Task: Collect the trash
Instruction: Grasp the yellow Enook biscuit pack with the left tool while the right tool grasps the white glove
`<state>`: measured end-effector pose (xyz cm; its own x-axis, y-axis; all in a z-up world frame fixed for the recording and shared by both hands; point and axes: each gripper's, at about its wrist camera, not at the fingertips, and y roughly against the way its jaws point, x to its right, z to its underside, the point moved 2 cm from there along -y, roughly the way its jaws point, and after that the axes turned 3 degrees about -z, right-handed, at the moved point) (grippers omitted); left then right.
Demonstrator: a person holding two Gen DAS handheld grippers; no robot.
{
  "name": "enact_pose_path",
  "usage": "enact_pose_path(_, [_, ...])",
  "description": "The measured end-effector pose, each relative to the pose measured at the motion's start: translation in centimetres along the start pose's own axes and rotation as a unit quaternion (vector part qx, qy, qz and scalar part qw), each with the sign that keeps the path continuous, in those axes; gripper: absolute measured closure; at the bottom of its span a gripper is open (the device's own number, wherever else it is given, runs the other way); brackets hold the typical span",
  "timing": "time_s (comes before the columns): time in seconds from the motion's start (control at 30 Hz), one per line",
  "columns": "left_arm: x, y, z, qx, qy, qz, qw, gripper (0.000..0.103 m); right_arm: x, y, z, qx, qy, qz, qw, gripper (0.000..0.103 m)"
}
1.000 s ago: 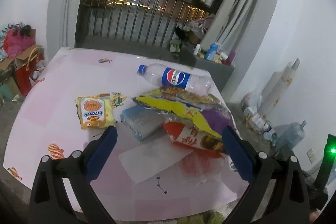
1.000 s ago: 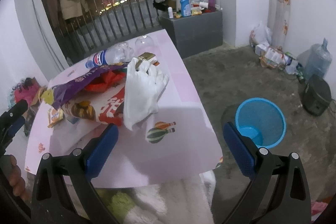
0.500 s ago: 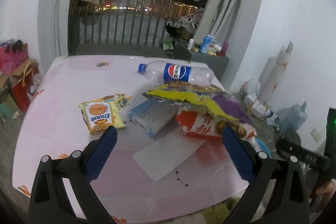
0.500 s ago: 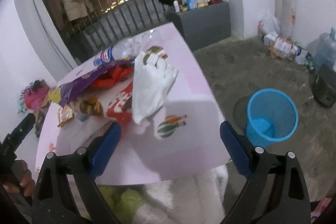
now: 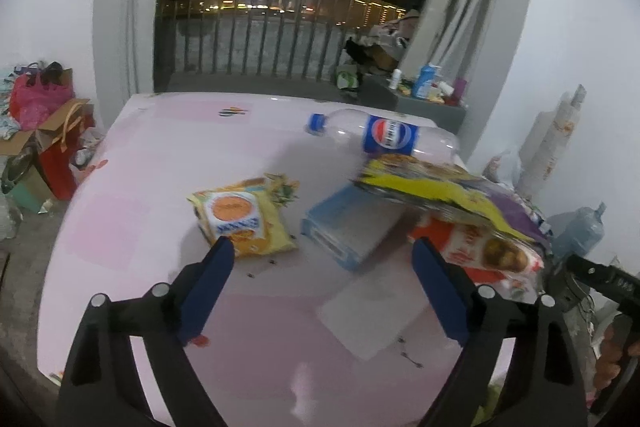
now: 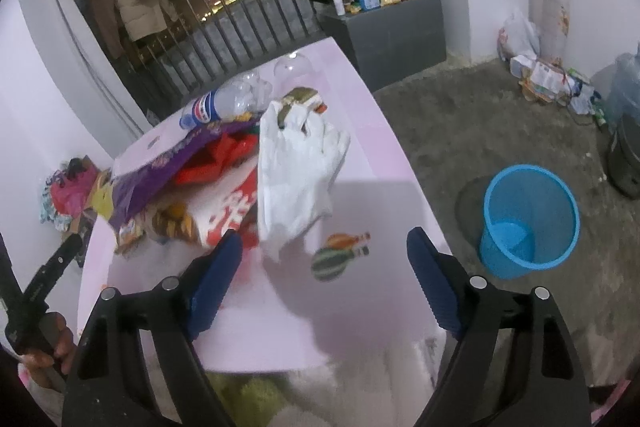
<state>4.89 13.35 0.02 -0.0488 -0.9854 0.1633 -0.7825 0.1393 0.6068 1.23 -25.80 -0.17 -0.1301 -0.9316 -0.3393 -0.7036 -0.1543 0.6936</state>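
Both the left hand-held gripper [image 5: 322,259] and right hand-held gripper [image 6: 324,251] tilt downward over the pink worktop [image 5: 160,163], jaws spread, closing on nothing, wrappers [image 5: 244,217] piled ahead, blue bin [image 6: 528,219] on the floor.

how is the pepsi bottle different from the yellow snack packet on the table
The Pepsi bottle is clear, rounded plastic with a blue cap and blue label; the yellow snack packet is a flat, opaque pouch with an orange circle. The bottle lies near the table's far edge, next to the wrapper pile; the packet lies alone, closer in. Both lie flat on the pink table, untouched.
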Motion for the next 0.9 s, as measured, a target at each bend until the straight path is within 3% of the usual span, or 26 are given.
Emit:
enact_pose_path(0.17, [-3.3, -2.4, -1.9, -0.022, 0.036, -0.016, 0.999, 0.022, 0.8, -1.1, -2.0, 0.001, -0.018, -0.004, 1.0, 0.025])
enact_pose_path(0.33, [-7.1, -7.1, -3.2, -0.089, 0.091, -0.022, 0.9916, 0.023, 1.1, -3.4, -4.8, -0.016, -0.037, -0.033, 0.999, 0.025])
enact_pose_path(0.47, [-9.2, -10.7, -3.5, -0.135, 0.12, -0.038, 0.9829, 0.031, 1.0, -6.4, -6.3, -0.054, -0.052, -0.075, 0.994, 0.023])
enact_pose_path(0.63, [-10.2, -13.3, -3.1, -0.162, 0.12, -0.066, 0.9772, 0.041, 1.8, -10.5, -7.1, -0.105, -0.092, -0.118, 0.983, 0.023])
enact_pose_path(0.73, [-9.9, -13.7, -3.1, -0.156, 0.095, -0.082, 0.9797, 0.048, 2.1, -12.2, -7.1, -0.132, -0.107, -0.13, 0.977, 0.023])
enact_pose_path(0.9, [-9.3, -13.8, -2.8, -0.144, 0.055, -0.1, 0.9829, 0.072, 2.6, -13.0, -6.7, -0.157, -0.118, -0.13, 0.972, 0.032])
